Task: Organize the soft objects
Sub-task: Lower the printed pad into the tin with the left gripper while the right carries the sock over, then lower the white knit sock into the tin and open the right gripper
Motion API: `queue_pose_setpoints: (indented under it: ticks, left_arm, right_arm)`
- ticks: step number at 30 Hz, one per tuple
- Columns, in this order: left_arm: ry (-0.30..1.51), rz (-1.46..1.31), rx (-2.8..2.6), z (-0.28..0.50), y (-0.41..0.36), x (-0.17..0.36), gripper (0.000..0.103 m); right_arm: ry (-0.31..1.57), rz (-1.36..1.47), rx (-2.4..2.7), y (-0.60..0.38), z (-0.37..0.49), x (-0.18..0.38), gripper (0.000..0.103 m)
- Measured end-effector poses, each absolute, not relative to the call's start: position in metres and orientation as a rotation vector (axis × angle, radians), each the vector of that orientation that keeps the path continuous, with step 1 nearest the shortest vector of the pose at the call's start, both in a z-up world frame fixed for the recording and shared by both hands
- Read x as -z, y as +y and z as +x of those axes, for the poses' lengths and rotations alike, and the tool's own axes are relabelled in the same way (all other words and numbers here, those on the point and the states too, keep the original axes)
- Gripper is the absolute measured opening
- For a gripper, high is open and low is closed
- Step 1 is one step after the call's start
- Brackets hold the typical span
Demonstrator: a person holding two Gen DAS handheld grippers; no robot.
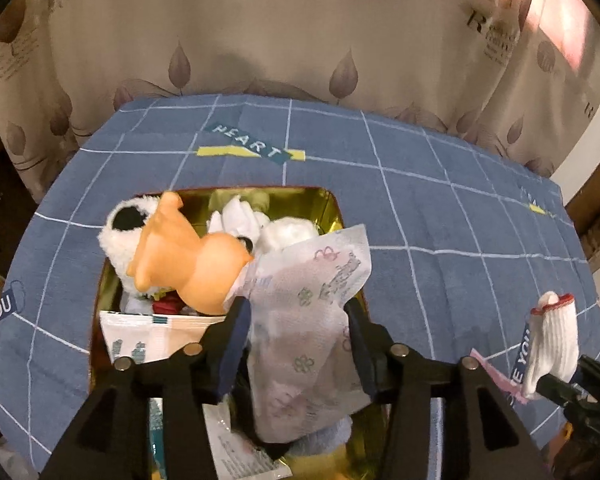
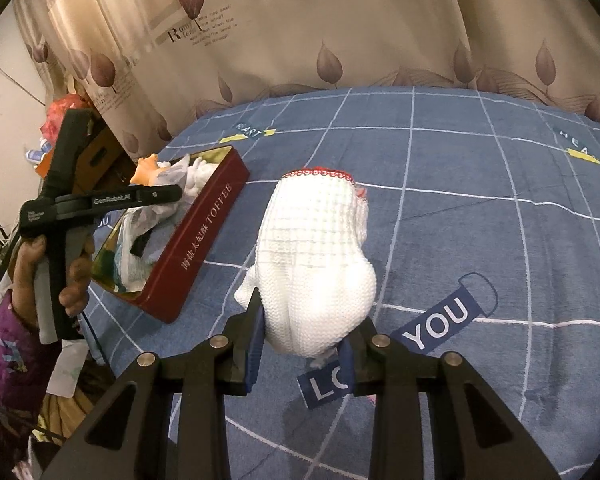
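One tin (image 2: 204, 236) — one glove (image 2: 316, 264), one orange toy (image 1: 188, 256).

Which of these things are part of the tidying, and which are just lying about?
Part of the job:
- red toffee tin
- white knitted glove, clamped in the right gripper
- printed tissue packet, between the open fingers of the left gripper
- orange rubber toy, black-and-white plush, both in the tin

Just lying about:
- blue checked cloth
- leaf-print curtain
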State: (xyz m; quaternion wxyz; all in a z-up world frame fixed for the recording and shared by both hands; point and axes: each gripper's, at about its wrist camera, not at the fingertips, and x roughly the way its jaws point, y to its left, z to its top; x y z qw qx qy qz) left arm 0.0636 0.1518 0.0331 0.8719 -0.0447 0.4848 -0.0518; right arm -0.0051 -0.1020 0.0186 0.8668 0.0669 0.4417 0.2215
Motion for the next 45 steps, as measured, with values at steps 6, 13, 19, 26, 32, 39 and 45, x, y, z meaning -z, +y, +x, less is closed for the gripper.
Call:
queue_pose_setpoints:
  ticks: [6, 13, 19, 26, 32, 39, 45]
  left_arm:
    - [1.013, -0.207, 0.135, 0.068, 0.17, -0.041, 0.055]
    - [0.992, -0.373, 0.218, 0.069, 0.192, -0.049, 0.055]
    - [0.912, -0.356, 0.215, 0.061, 0.194, -0.071, 0.055]
    - [0.84, -0.36, 0.122, 0.02, 0.199, -0.087, 0.055]
    - [0.81, -0.285, -0.083, -0.044, 0.206, -0.082, 0.056]
    - [0.83, -0.334, -0.193, -0.104, 0.221, -0.065, 0.056]
    - [0.777, -0.315, -0.25, -0.124, 0.224, -0.065, 0.056]
  right_arm:
    - [0.92, 0.139, -0.47, -0.099, -0.007, -0.022, 0.03]
    - [0.9, 0.142, -0.478, -0.099, -0.011, -0.031, 0.03]
    - [0.887, 0.135, -0.486, -0.096, -0.014, -0.037, 0.03]
    - [0.866, 0.116, -0.548, -0.078, -0.015, -0.051, 0.03]
    - [0.87, 0.099, -0.675, -0.035, -0.013, -0.057, 0.031]
    - [0.869, 0.053, -0.82, 0.037, -0.002, -0.064, 0.031]
    - [0.885, -0.015, -0.828, 0.087, 0.01, -0.047, 0.031]
